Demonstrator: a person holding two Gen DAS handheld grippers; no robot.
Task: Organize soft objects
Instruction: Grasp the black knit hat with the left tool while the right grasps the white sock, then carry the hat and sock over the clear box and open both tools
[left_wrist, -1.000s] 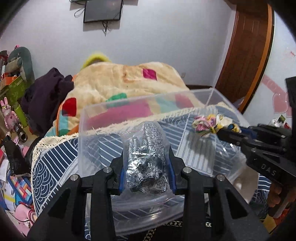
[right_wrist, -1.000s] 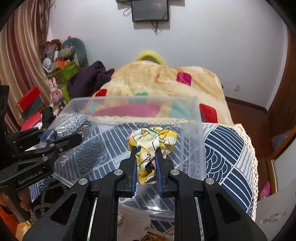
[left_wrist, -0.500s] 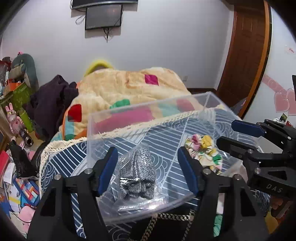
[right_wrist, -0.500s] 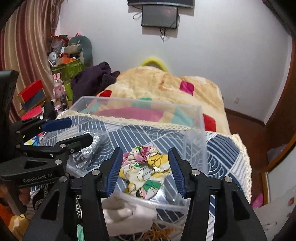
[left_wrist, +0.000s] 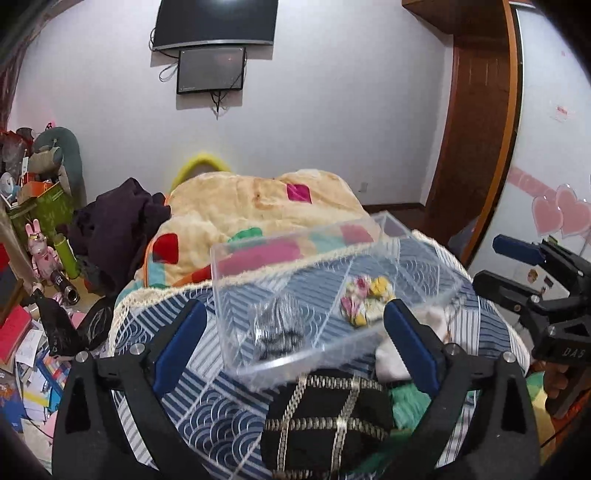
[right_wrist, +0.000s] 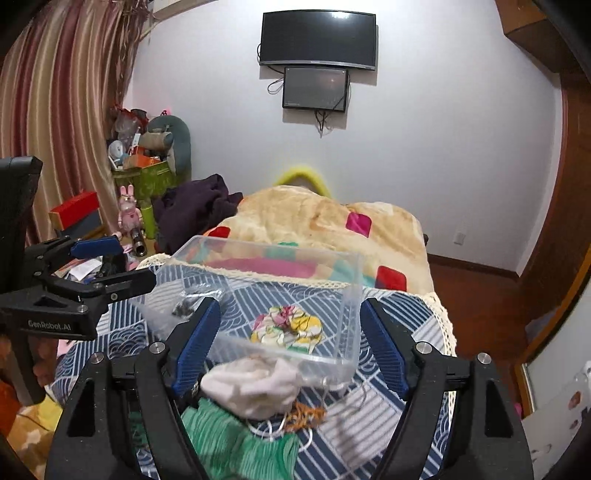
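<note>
A clear plastic box (left_wrist: 236, 295) (right_wrist: 354, 280) stands on the blue patterned cloth. Inside it lie a silver-grey item in a plastic bag (left_wrist: 275, 325) (right_wrist: 184, 306) on the left and a floral fabric piece (left_wrist: 364, 295) (right_wrist: 288, 328) on the right. My left gripper (left_wrist: 291, 343) is open and empty, in front of and above the box. My right gripper (right_wrist: 290, 347) is open and empty, also in front of the box. A black cloth with gold lines (left_wrist: 325, 417), a white cloth (right_wrist: 255, 387) and a green cloth (right_wrist: 229, 439) lie in front of the box.
A cream blanket with coloured squares (left_wrist: 266, 206) lies behind the box, with a dark purple garment (left_wrist: 114, 229) to its left. Toys, books and boxes (left_wrist: 33, 258) clutter the floor at left. A wooden door (left_wrist: 476, 147) is at right.
Both grippers opened and let go of their items, which now lie in the box. Both grippers have pulled back and up from the box.
</note>
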